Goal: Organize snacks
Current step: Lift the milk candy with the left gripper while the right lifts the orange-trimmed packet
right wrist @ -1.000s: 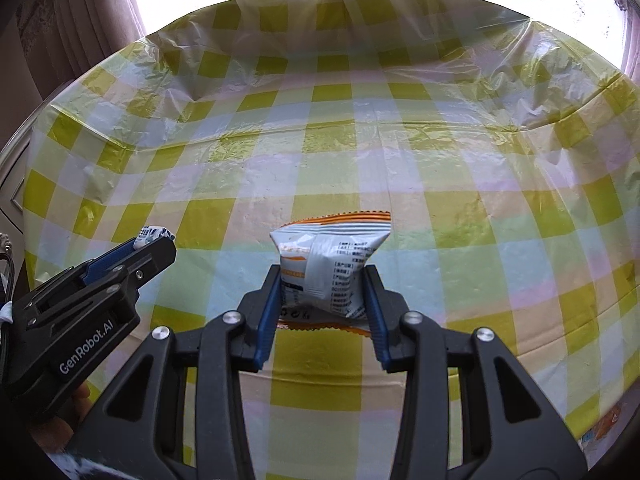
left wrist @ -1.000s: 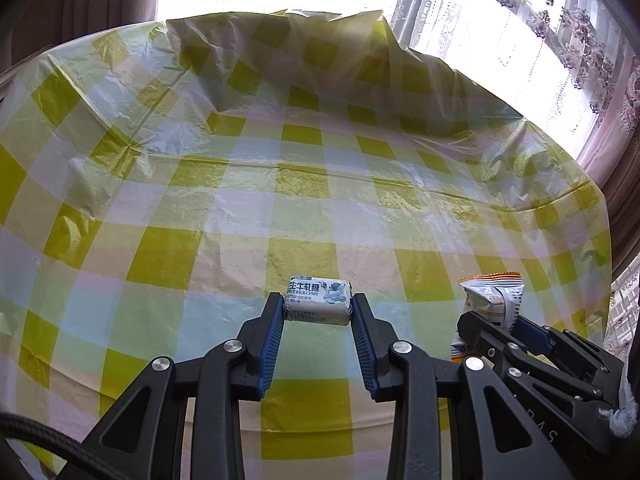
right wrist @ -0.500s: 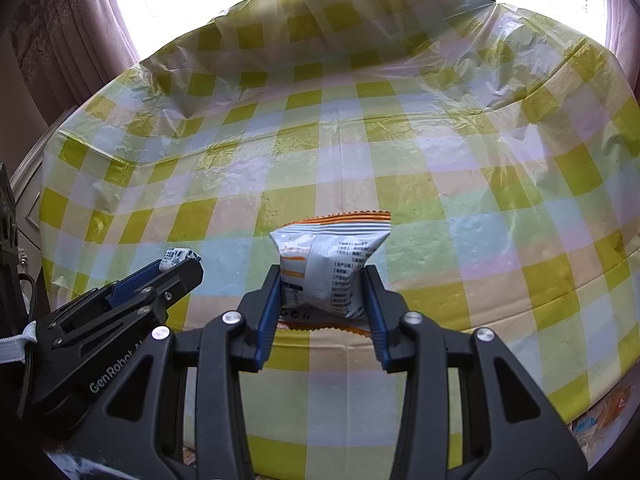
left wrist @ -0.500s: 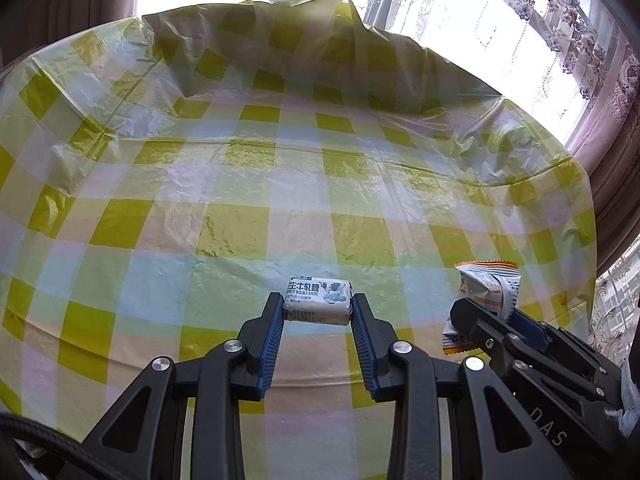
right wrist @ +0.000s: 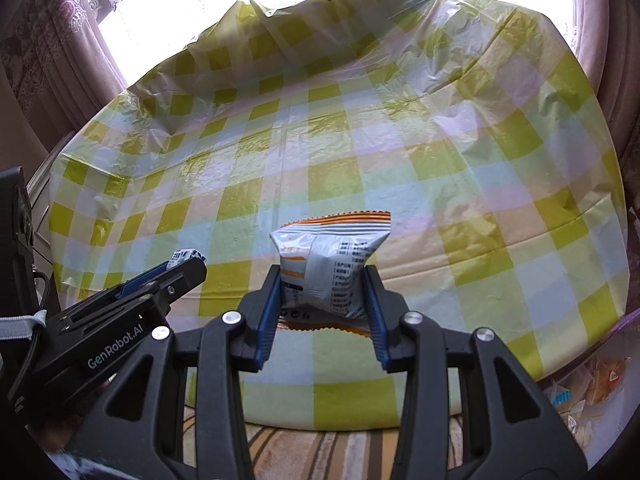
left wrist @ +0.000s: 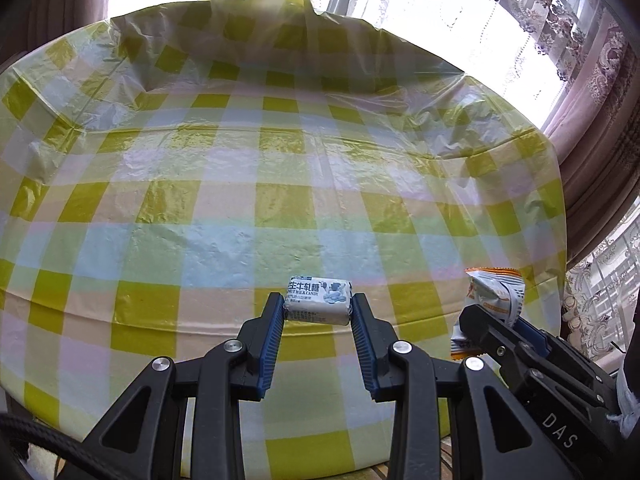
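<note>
- Left tool (left wrist: 317, 309) clamped on a small white milk candy (left wrist: 318, 306), blue pads pressing its two short ends; candy carried in the air above the near edge of the tabletop (left wrist: 224, 208), not resting on it.
- Right tool (right wrist: 323, 288) closed partway on a white-and-orange snack packet (right wrist: 328, 268), pads denting its sides; packet likewise held clear of the tabletop, above the near edge.
- Seen from the left wrist, right tool (left wrist: 492, 320) just beside, toward the near right corner, packet (left wrist: 494, 294) sticking up from it; seen from the right wrist, left tool (right wrist: 176, 276) toward the near left corner.
- Judged step: carrying both snacks off to wherever they belong; no container in view on the checked cloth, so destination unclear. A heap of wrappers (right wrist: 592, 384) visible low beyond the near right corner, possibly the source or the target; cannot tell.
- To do it well: keep both grips steady, avoid squeezing the puffy packet harder, hold the two tools apart so they do not knock, lower each snack flat before letting go.
- Against a second ago: both grips unchanged; both tools drawn back toward the near edge, with more of the tabletop's far side and the striped floor below now showing.
</note>
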Demonstrator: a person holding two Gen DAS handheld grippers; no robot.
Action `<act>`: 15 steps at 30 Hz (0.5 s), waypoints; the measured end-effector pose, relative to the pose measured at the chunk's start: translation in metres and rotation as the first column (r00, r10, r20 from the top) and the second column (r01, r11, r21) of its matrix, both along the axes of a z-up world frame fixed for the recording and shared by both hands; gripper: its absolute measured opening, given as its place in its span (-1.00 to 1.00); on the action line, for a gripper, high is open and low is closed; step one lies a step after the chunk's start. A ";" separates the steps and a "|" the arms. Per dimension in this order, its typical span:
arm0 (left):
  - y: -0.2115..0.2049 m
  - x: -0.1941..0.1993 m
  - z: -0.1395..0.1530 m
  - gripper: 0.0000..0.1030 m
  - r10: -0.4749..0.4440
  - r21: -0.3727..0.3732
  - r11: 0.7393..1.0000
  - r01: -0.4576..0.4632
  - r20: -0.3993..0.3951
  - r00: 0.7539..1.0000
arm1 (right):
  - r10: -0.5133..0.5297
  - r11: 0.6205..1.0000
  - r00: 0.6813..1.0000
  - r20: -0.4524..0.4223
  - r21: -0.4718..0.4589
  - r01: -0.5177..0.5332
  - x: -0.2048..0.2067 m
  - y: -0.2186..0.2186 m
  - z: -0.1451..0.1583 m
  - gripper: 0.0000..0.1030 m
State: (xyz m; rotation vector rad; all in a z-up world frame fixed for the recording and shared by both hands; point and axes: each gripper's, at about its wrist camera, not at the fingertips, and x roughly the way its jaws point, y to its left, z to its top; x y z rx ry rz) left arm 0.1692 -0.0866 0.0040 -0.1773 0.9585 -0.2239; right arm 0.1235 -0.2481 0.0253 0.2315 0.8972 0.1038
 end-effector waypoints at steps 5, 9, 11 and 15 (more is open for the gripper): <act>-0.026 -0.012 0.005 -0.32 -0.064 -0.002 0.998 0.064 0.001 0.998 | -0.045 0.999 0.999 -0.005 0.007 0.045 -0.022 -0.029 0.003 -0.16; -0.045 -0.023 0.009 -0.32 -0.113 -0.006 0.994 0.113 0.002 0.994 | -0.084 0.996 0.996 -0.022 0.017 0.084 -0.039 -0.052 0.004 -0.16; -0.055 -0.030 0.011 -0.32 -0.137 -0.008 0.991 0.137 -0.002 0.991 | -0.103 0.995 0.994 -0.021 0.006 0.103 -0.047 -0.061 0.006 -0.16; -0.078 -0.044 0.013 -0.32 -0.190 -0.028 0.981 0.190 -0.020 0.981 | -0.142 0.990 0.989 -0.026 -0.026 0.142 -0.064 -0.082 0.011 -0.16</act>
